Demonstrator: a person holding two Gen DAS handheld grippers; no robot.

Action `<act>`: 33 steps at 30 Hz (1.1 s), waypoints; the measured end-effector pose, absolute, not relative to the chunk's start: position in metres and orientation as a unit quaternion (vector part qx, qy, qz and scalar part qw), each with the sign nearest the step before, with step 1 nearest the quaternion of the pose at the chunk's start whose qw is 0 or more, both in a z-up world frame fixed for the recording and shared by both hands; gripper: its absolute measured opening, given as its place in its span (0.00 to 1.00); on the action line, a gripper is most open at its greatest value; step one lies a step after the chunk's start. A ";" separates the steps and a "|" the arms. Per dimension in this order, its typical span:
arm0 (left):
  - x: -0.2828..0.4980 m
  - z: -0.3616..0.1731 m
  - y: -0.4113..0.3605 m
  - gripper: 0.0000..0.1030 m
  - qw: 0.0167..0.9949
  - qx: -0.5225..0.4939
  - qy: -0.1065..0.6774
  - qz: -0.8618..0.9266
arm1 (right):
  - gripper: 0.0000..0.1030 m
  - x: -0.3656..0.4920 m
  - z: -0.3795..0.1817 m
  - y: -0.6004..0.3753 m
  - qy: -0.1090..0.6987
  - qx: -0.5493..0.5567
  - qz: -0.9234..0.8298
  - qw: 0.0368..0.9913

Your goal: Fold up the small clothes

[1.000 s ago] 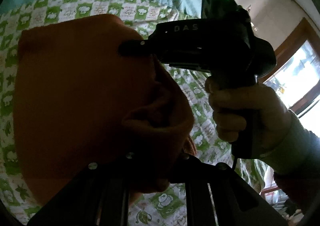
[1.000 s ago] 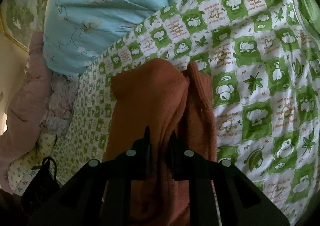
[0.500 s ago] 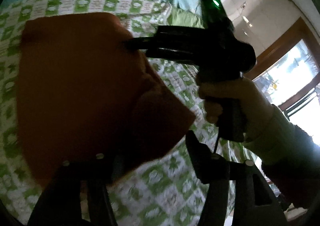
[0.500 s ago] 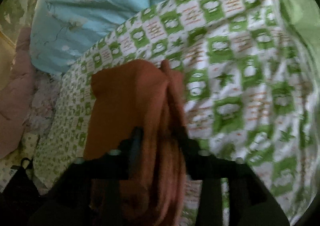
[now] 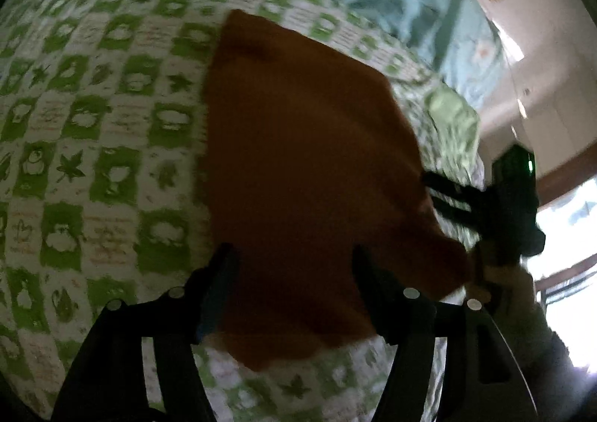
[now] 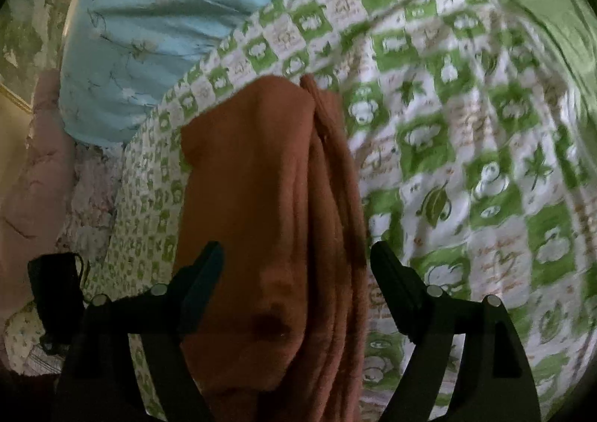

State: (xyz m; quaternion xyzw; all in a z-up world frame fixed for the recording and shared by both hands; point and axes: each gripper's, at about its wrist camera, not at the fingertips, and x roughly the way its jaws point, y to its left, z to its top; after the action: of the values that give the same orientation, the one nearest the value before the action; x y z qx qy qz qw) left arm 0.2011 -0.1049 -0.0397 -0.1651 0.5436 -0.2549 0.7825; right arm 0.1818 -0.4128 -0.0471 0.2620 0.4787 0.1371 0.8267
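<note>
A bed under a green-checked quilt [image 6: 466, 131] carries the folded brown cloth [image 6: 268, 198], with a blue duvet [image 6: 168, 11] bunched behind and a pink blanket [image 6: 33, 175] at the side. Both claws have just been opening: the left claw [image 5: 294, 261] and right claw [image 6: 294, 261] stand released, cloth lying between their fingers.

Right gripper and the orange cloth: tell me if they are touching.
Cannot tell. In the right wrist view the right gripper has just been opening, its jaws wide either side of the orange cloth; no pad plainly presses on it, but the cloth hides any gap.
</note>
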 end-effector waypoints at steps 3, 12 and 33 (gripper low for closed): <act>0.222 -0.058 -0.106 0.70 0.771 -0.186 0.558 -0.244 | 0.79 0.186 -0.061 -0.419 0.487 0.277 0.134 0.818; 0.275 -0.110 -0.134 0.69 0.731 -0.251 0.580 -0.258 | 0.72 0.196 -0.081 -0.423 0.480 0.308 0.177 0.802; 0.197 -0.016 0.016 0.20 0.796 -0.267 0.482 -0.250 | 0.27 0.189 -0.044 -0.285 0.458 0.313 0.320 0.768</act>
State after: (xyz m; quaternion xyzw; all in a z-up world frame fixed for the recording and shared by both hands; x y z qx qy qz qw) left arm 0.1974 0.0164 -0.0162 -0.2674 0.4824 -0.2497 0.7959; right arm 0.1888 -0.2845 -0.0441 0.3134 0.4582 0.3197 0.7679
